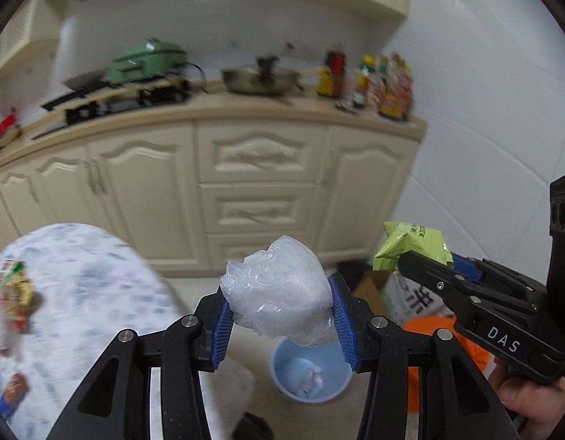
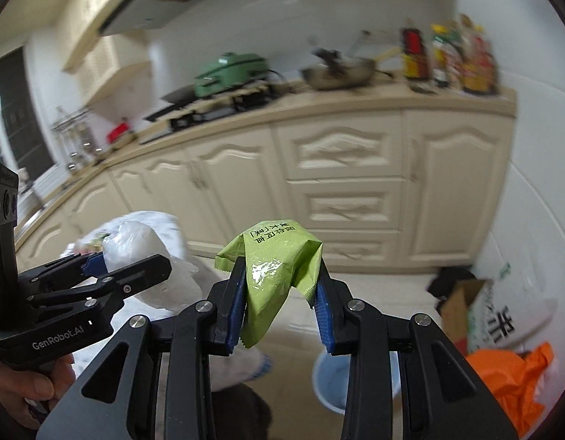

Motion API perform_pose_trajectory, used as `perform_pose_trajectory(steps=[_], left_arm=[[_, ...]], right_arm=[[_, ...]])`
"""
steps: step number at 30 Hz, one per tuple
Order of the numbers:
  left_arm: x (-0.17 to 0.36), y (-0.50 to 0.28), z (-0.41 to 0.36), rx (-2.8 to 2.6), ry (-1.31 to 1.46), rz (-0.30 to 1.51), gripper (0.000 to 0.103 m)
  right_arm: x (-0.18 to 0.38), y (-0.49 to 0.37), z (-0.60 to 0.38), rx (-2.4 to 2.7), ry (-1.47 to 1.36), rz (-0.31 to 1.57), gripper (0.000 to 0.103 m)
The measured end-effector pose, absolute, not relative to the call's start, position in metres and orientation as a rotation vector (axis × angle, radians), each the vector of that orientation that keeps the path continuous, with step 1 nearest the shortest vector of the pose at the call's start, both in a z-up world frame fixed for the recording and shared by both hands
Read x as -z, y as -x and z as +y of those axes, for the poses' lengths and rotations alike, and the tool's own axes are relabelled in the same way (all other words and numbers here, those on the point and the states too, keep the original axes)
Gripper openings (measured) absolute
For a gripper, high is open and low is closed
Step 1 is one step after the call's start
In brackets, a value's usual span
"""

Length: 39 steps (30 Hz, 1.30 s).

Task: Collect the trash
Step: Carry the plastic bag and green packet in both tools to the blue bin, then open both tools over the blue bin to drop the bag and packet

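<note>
Drop path to the blue bin (image 1: pixel 311 374) is open below your left gripper (image 1: pixel 280 315). Table edge (image 1: pixel 110 293) blocks at 9 o'clock; right gripper (image 1: pixel 421 267) and orange bag (image 1: pixel 473 352) crowd 3 o'clock.

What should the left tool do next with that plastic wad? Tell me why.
Probably open the left tool and drop the crumpled clear plastic. It is clamped between the blue pads, and the blue bin sits on the floor right below it, already holding some white scraps.
</note>
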State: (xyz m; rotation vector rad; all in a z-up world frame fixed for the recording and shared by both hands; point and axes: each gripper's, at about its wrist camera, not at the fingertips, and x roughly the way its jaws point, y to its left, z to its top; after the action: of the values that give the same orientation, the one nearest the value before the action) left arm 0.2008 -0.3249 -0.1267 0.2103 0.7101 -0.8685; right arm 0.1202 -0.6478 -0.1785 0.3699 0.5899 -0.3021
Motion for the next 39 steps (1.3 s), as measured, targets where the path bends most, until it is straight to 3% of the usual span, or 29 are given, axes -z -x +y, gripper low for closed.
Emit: perform_pose_trajectory(steps=[18, 20, 21, 22, 24, 26, 29, 39], left_arm=[[0.279, -0.308, -0.545, 0.935, -0.404, 1.128, 0.048], [0.29, -0.318, -0.559, 0.927, -0.426, 1.159, 0.056], [0.295, -0.32, -0.566, 0.92, -0.436, 1.164, 0.071], [0.297, -0.324, -0.571, 0.906, -0.445, 1.164, 0.085], [0.3, -0.329, -0.577, 0.88, -0.456, 1.148, 0.096], [0.302, -0.338, -0.584, 0.862, -0.464, 1.145, 0.099], [0.3, -0.343, -0.59, 0.823, -0.469, 1.127, 0.1], [0.26, -0.317, -0.566, 0.807, -0.451, 1.001, 0.101]], right_arm=[[0.353, -0.121, -0.765, 0.431, -0.682, 0.869, 0.036], [0.365, -0.12, -0.773, 0.431, -0.731, 0.877, 0.038], [0.371, -0.119, -0.777, 0.439, -0.747, 0.885, 0.039], [0.378, -0.119, -0.781, 0.445, -0.761, 0.896, 0.046], [0.387, -0.118, -0.786, 0.441, -0.795, 0.906, 0.06], [0.392, -0.116, -0.791, 0.456, -0.821, 0.899, 0.082], [0.396, -0.111, -0.797, 0.481, -0.857, 0.892, 0.103], [0.377, -0.105, -0.788, 0.53, -0.849, 0.88, 0.103]])
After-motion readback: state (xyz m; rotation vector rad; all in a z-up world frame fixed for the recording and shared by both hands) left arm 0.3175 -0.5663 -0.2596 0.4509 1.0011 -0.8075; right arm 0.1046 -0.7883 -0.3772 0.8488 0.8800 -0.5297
